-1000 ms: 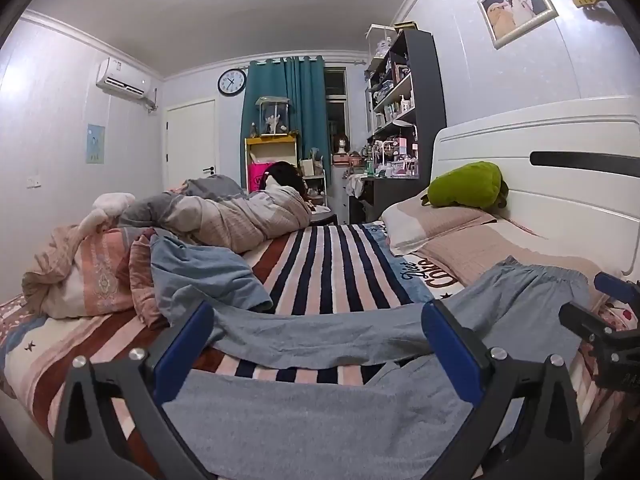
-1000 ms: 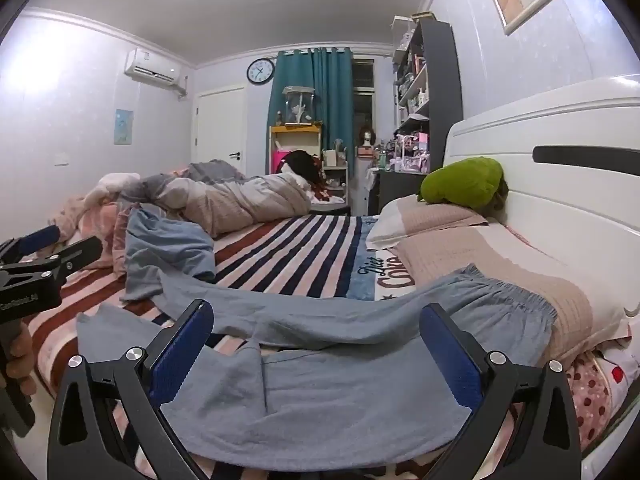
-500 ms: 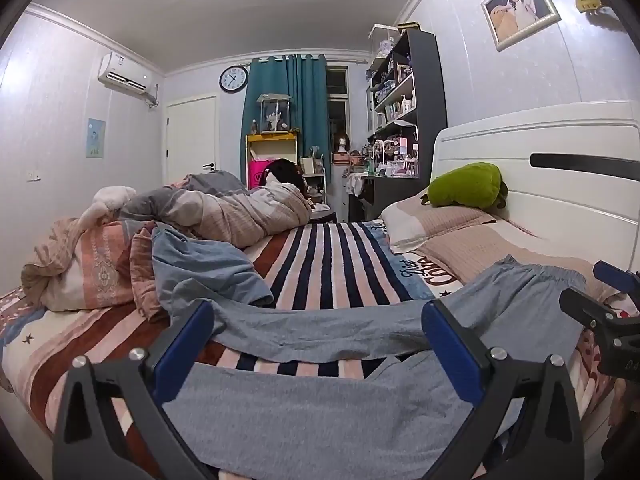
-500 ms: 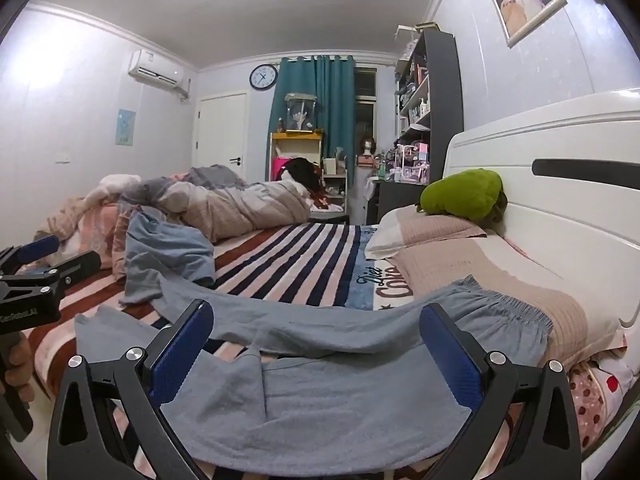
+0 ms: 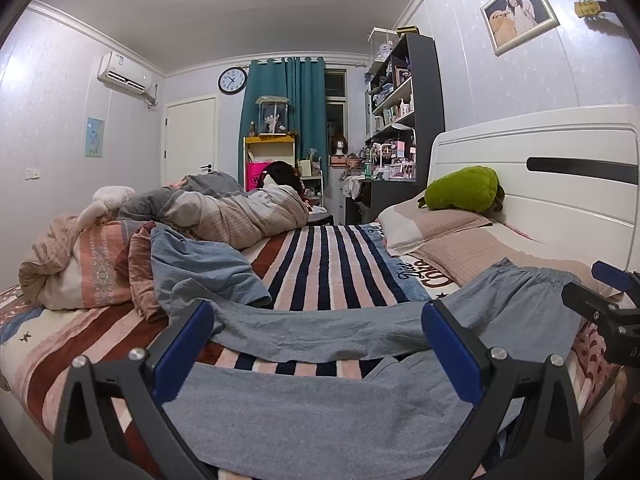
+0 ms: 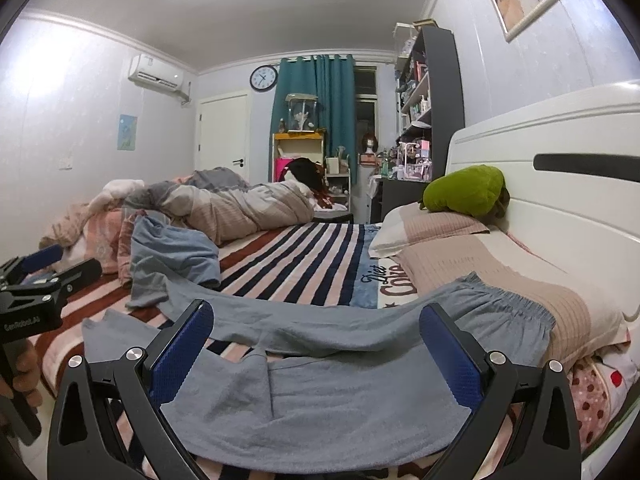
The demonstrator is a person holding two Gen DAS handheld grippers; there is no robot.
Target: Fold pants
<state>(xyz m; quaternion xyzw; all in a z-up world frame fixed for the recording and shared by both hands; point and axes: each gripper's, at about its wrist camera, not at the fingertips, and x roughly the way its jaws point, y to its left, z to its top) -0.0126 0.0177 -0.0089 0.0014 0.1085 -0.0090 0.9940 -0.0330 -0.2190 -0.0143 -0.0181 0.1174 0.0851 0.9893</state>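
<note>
A: Pants (image 5: 332, 412) first: grey, spread across the near edge of the bed (image 5: 320, 256), leg ends to the left, elastic waistband to the right up against the pillow (image 5: 472, 252). The two legs lie apart, with a strip of striped cover showing between them

B: And on the left?

A: The left hand-held gripper (image 5: 320, 344) hovers over the near leg, blue pads wide apart, nothing between them. A rumpled blue garment (image 5: 200, 264) sits close to the far leg's end

B: So mind the pick there

A: Yes. I'd take only the hem of the near leg, low and at the corner, so that no other cloth comes along

B: The right side?

A: The right hand-held gripper (image 6: 316, 340) is also spread and empty, above the seat of the pants, not touching as far as I can tell. I'd pinch the near waistband corner, both layers

B: Then?

A: Lift both ends level and carry the near leg over onto the far one, seams matched, keeping the cloth taut so no crease sets in; the waistband rides up the pillow and may drag
</note>
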